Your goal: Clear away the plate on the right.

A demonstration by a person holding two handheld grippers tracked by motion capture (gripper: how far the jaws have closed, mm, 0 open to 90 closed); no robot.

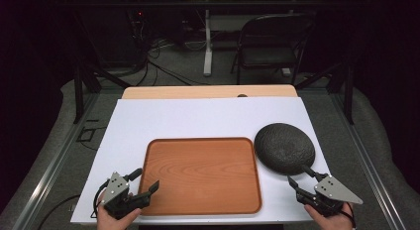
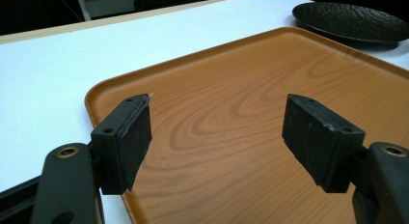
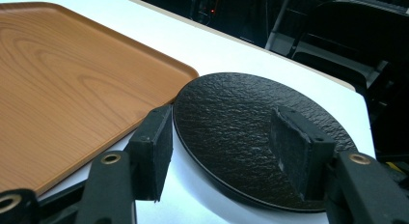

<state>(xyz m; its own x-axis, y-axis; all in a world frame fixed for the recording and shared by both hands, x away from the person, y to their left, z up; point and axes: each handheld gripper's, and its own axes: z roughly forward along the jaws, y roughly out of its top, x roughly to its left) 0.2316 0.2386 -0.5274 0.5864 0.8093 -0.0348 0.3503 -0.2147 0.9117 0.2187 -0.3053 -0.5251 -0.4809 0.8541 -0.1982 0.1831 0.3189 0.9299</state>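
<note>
Both my grippers sit at the table's near edge, jaws wide apart and empty: left gripper point(image 1: 146, 183) over the wooden tray point(image 1: 200, 173), right gripper point(image 1: 302, 180) just before the black plate point(image 1: 285, 146). Beside the tray, the plate looks stiff, breakable, heavyish; I'd pinch its near rim.

left hand-held gripper point(image 1: 146, 181): black body, grey three-cornered plate with small holes on top, black cable looping behind | right hand-held gripper point(image 1: 301, 176): black, same grey plate | jaws: matte black blocks with textured dark pads, brass-ringed screw holes on the arms | wrists: bare, right wears a black strap
</note>
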